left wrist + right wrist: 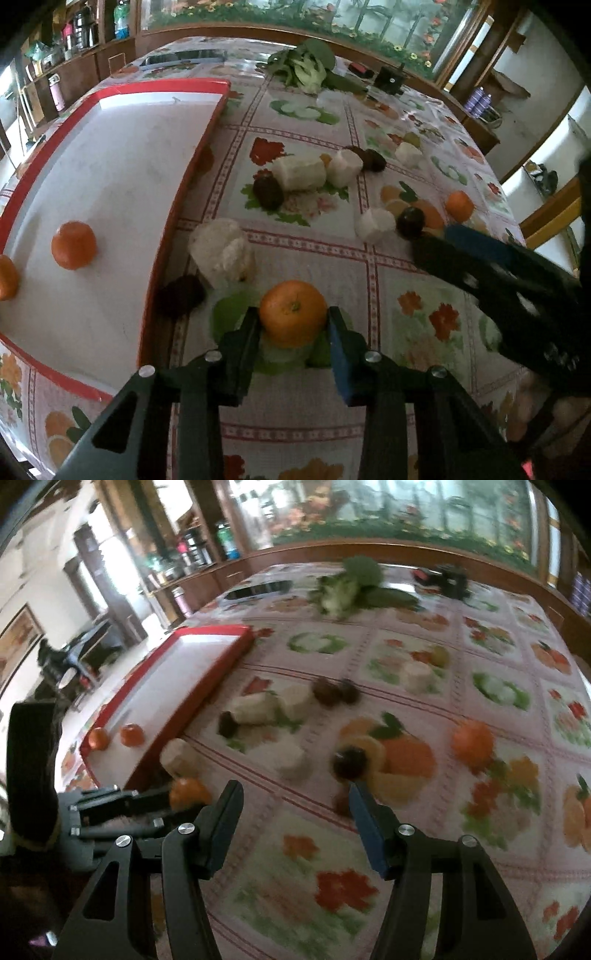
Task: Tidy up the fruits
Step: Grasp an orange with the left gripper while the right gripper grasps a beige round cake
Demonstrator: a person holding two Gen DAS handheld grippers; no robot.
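My left gripper (293, 311) is shut on an orange (291, 321) resting on the flowered tablecloth, black finger on its left side and blue pad on its right. The right wrist view shows this orange (189, 791) low on the left. Left of it lies a red-rimmed white tray (166, 88) holding two oranges (74, 250) (5, 277). Another orange (459, 205) sits on the cloth at the right. My right gripper (295, 790) is open with nothing between its fingers; a dark fruit (351, 762) lies just beyond its blue fingertip.
White peeled chunks (299, 172) (221, 251) and dark round fruits (267, 192) (183, 295) are scattered over the middle of the table. Leafy greens (306, 66) and a small black box (391, 79) sit at the far end. The table's right edge (509, 206) is close.
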